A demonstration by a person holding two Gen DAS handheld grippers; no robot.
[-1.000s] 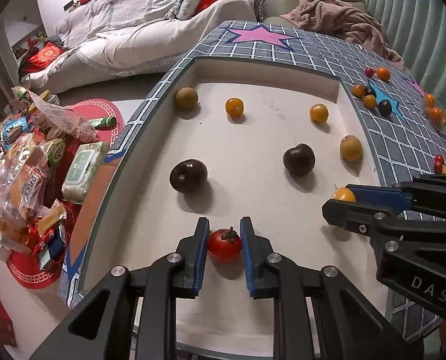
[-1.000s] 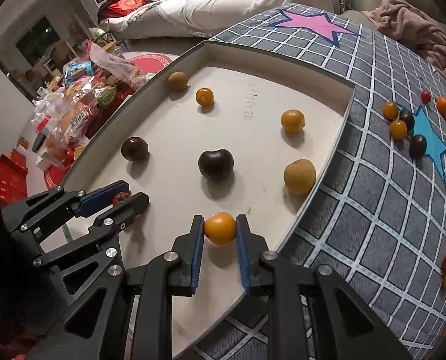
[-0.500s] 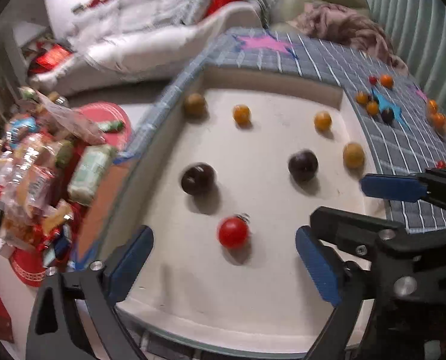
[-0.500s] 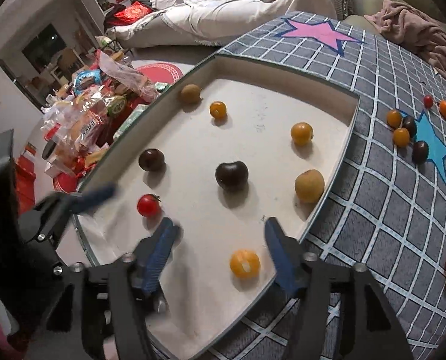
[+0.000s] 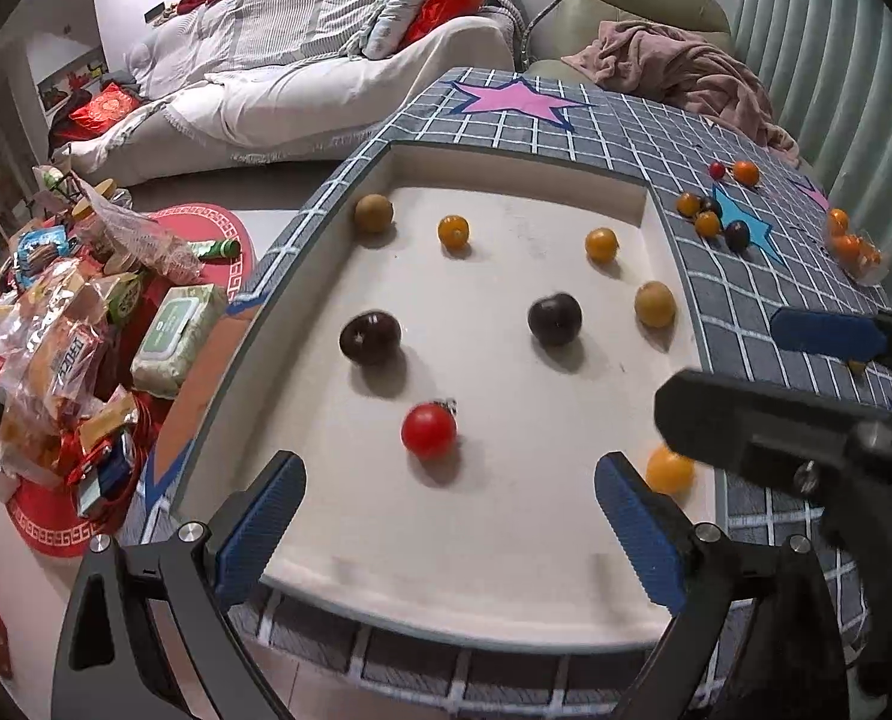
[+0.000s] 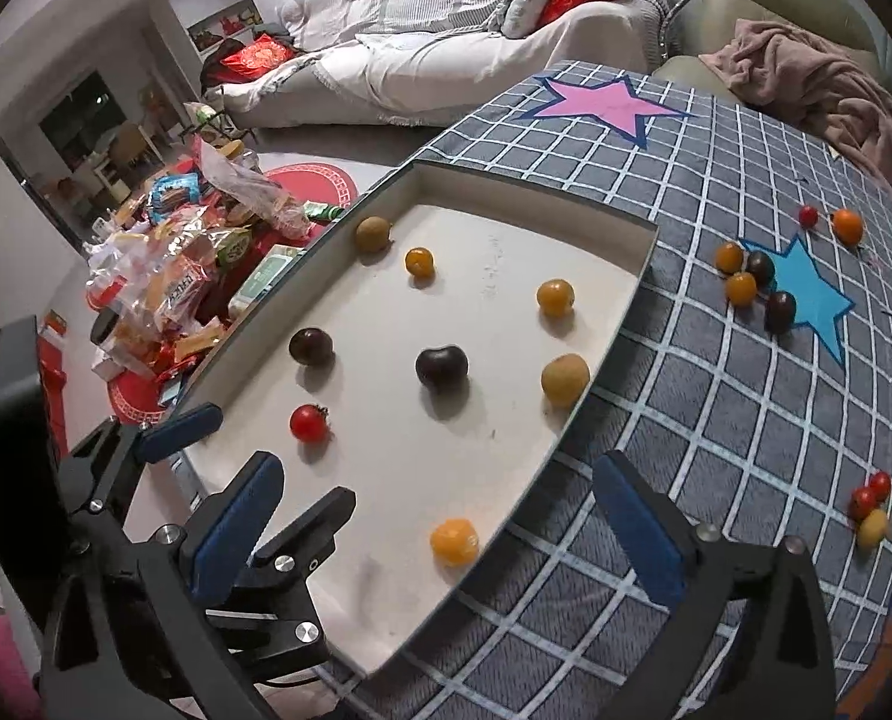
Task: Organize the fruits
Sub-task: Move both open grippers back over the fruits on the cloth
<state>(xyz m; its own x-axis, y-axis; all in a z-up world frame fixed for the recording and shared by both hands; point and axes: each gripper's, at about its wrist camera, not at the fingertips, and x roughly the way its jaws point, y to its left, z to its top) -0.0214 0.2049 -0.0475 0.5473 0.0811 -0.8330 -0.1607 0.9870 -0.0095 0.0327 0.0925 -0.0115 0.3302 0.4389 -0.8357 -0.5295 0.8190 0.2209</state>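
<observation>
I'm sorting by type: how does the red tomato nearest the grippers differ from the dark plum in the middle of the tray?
The red tomato is bright red; the dark plum is nearly black. The red tomato looks smaller than the dark plum. The red tomato carries a small calyx at its top, while the dark plum shows only a cleft. Both are round and glossy, and each rests free on the white tray, touching no other fruit.

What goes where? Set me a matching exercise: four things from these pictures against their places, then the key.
Things:
1 red tomato
2 pink star
3 wipes pack
4 orange fruit

Places:
A printed on the grid cloth
B white tray, front left
C beside the snack bags
D white tray, front right edge

Pairs: 1-B, 2-A, 3-C, 4-D
</observation>
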